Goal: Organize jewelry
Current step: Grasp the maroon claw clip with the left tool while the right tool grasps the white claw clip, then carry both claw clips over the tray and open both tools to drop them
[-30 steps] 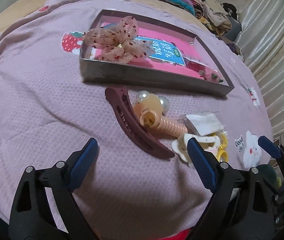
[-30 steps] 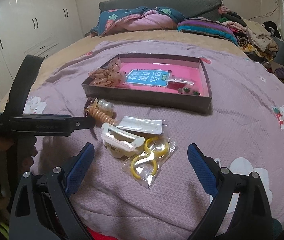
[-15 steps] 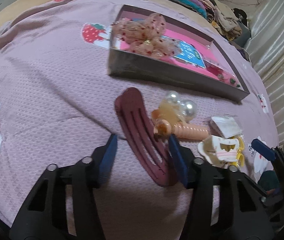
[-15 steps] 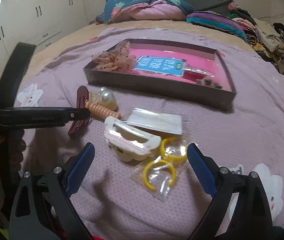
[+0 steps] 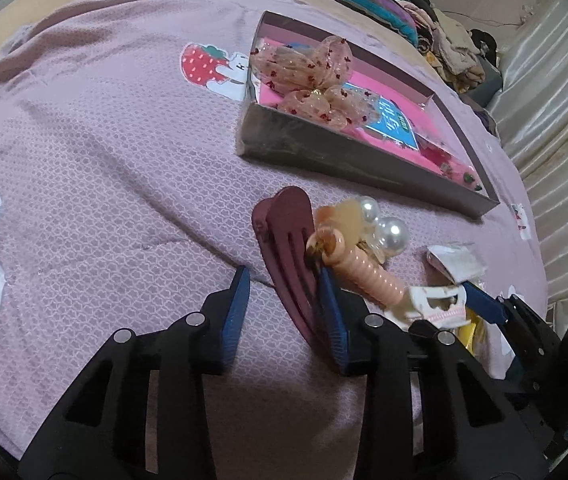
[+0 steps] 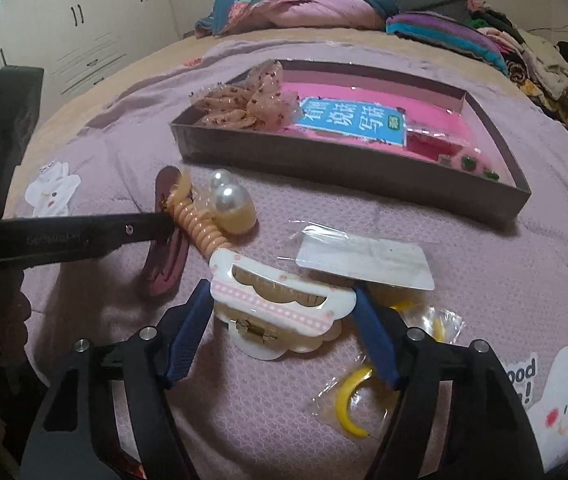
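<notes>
I am bringing the left gripper point(image 5: 284, 304) down over the maroon hair clip point(image 5: 290, 248), its long axis running straight away from me toward the box's point(image 5: 348, 164) near wall; the jaws are parted, straddling its near end, not yet pinching. My right gripper point(image 6: 281, 328) is flanking the white claw clip point(image 6: 279, 304), likewise agape. Both clips are lying on the bedspread point(image 5: 103, 184) before the box, whose blue label point(image 6: 350, 120) carries Chinese characters. "Good" is showing by the bedspread's near right edge.

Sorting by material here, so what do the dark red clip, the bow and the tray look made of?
Dark red clip: matte plastic, probably; smooth, dull, moulded slots. Bow: sheer gauzy fabric with red specks, see-through. Tray: likely cardboard; thin, flat, dull brown walls.
</notes>
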`<state>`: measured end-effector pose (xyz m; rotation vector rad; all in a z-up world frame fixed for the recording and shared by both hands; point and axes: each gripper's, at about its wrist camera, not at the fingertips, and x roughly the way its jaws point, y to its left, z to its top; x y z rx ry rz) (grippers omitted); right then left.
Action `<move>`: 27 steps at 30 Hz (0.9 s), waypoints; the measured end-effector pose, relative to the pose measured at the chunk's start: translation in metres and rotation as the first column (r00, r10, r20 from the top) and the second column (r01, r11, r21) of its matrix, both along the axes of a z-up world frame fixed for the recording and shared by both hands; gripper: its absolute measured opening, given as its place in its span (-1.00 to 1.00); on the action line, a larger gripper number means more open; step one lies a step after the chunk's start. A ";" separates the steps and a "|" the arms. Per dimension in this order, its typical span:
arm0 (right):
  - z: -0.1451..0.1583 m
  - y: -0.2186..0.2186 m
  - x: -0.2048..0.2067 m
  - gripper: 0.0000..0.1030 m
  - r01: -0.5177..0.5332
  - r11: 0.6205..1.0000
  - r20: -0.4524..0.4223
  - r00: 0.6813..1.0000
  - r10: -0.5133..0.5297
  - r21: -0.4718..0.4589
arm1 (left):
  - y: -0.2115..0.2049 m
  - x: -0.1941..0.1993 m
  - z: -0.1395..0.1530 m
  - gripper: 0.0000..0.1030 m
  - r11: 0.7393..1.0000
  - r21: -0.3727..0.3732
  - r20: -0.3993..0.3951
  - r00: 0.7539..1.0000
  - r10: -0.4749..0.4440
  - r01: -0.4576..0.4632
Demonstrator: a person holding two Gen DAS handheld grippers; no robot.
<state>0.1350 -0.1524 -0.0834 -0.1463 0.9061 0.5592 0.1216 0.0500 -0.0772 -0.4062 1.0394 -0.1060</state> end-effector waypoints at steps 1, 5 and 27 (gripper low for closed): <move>0.001 -0.002 0.000 0.34 0.001 1.000 -0.007 1.000 -0.001 0.016 | 0.000 -0.001 0.000 -0.45 1.000 -0.010 -0.002 1.000 -0.006 0.006; 0.007 -0.014 -0.001 0.34 0.024 0.999 -0.007 1.000 -0.024 0.048 | -0.009 -0.002 -0.002 -0.45 0.999 -0.024 -0.009 1.000 -0.030 0.030; 0.055 -0.062 -0.017 0.33 0.083 0.980 0.035 0.995 -0.090 0.179 | -0.022 0.021 -0.005 -0.58 0.995 0.075 -0.001 0.998 -0.069 0.069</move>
